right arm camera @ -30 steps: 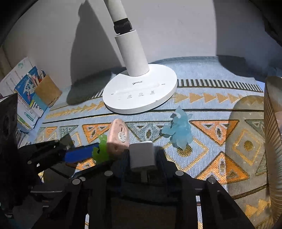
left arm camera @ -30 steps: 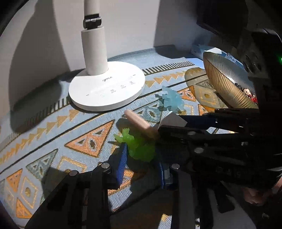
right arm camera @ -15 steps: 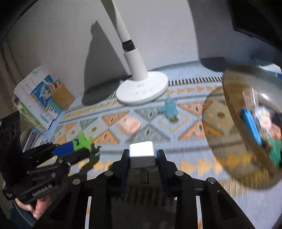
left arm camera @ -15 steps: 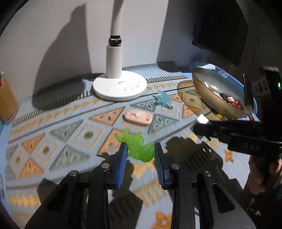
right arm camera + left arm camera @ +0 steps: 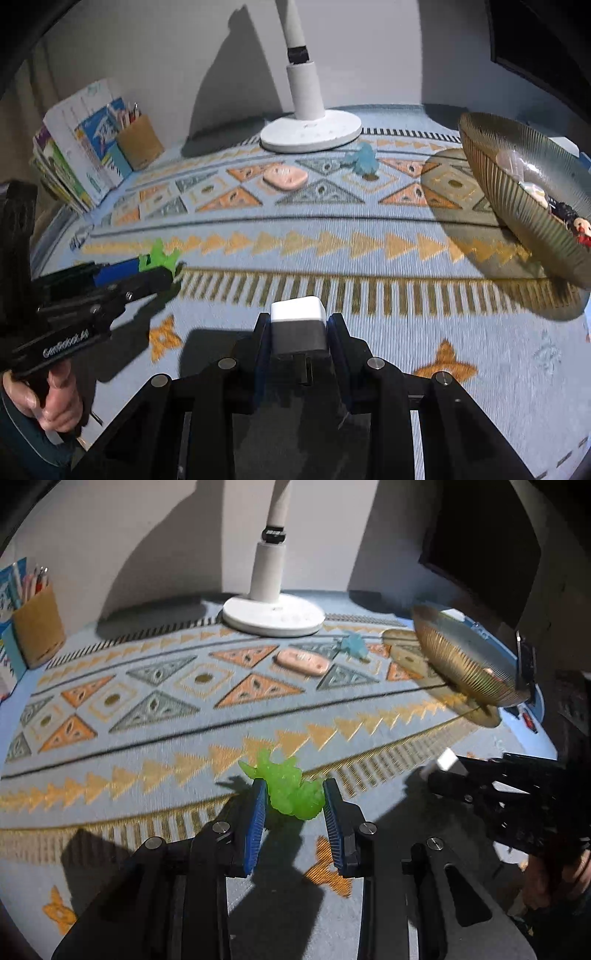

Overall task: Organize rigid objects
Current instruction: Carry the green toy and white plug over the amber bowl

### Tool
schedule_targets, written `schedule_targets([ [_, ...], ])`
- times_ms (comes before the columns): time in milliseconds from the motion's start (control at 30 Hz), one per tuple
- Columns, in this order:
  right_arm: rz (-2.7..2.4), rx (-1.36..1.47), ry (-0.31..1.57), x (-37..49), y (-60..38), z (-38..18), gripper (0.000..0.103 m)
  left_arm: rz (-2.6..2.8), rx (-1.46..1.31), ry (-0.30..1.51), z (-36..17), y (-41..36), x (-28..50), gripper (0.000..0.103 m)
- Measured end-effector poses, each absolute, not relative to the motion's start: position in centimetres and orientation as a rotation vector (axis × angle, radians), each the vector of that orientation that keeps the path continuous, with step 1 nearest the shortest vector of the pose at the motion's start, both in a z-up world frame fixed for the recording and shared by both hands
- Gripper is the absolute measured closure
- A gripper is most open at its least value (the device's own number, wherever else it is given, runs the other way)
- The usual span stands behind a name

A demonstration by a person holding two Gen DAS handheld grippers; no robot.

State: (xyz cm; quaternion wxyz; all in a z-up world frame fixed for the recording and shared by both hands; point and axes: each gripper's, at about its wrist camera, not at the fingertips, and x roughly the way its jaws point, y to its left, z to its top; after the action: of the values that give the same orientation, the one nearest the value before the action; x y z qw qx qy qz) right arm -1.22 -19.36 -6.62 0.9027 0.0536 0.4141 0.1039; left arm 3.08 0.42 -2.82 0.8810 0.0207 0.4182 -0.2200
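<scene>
My left gripper (image 5: 293, 797) is shut on a translucent green toy figure (image 5: 290, 788) and holds it above the patterned mat; the toy also shows in the right wrist view (image 5: 159, 255). My right gripper (image 5: 298, 323) is shut on a white charger block (image 5: 297, 326), seen in the left wrist view (image 5: 445, 762) at the right. A pink oval object (image 5: 285, 176) and a pale blue toy figure (image 5: 362, 158) lie on the mat near the lamp. A ribbed gold bowl (image 5: 517, 206) at the right holds several small toys.
A white desk lamp base (image 5: 273, 614) stands at the back of the mat. A brown pencil cup (image 5: 37, 629) and upright books (image 5: 77, 158) stand at the back left. A dark monitor (image 5: 480, 550) is at the back right.
Both grippers have pulled back and up from the lamp area, each carrying its object. The pink object stays lying on the mat.
</scene>
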Motion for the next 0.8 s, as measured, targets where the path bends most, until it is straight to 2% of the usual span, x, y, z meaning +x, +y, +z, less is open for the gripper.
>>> schedule_targets([
  [100,0.235,0.148,0.858,-1.9,-20.1,-7.3,0.069,-0.446,0.046,0.849,-2.7,0.6,2.7,0.076],
  [133,0.263,0.174,0.853,-2.3,-20.5,-7.3,0.065,-0.44,0.052,0.847,-2.8,0.6,2.6,0.076],
  [200,0.3,0.231,0.834,-3.0,-21.4,-7.4,0.049,-0.426,0.071,0.848,-3.0,0.2,2.6,0.076],
  [233,0.285,0.251,0.823,-3.2,-21.7,-7.5,0.047,-0.423,0.081,0.842,-3.0,0.0,2.5,0.076],
  [467,0.209,0.133,0.822,-2.7,-19.5,-7.2,0.047,-0.41,0.09,0.838,-3.0,-0.1,2.5,0.076],
  [533,0.175,0.088,0.824,-2.4,-18.7,-7.1,0.048,-0.401,0.084,0.839,-3.1,0.0,2.6,0.076],
  [567,0.16,0.072,0.823,-2.2,-18.4,-7.2,0.055,-0.397,0.084,0.84,-3.1,0.1,2.6,0.076],
  [600,0.142,0.054,0.818,-2.1,-18.2,-7.1,0.066,-0.395,0.085,0.84,-3.1,0.0,2.6,0.076],
  [667,0.145,0.044,0.817,-1.9,-18.2,-7.1,0.076,-0.387,0.091,0.837,-3.1,-0.1,2.4,0.076],
  [800,0.183,0.089,0.799,-2.5,-18.6,-6.7,0.076,-0.38,0.101,0.834,-3.1,-0.3,2.2,0.076],
])
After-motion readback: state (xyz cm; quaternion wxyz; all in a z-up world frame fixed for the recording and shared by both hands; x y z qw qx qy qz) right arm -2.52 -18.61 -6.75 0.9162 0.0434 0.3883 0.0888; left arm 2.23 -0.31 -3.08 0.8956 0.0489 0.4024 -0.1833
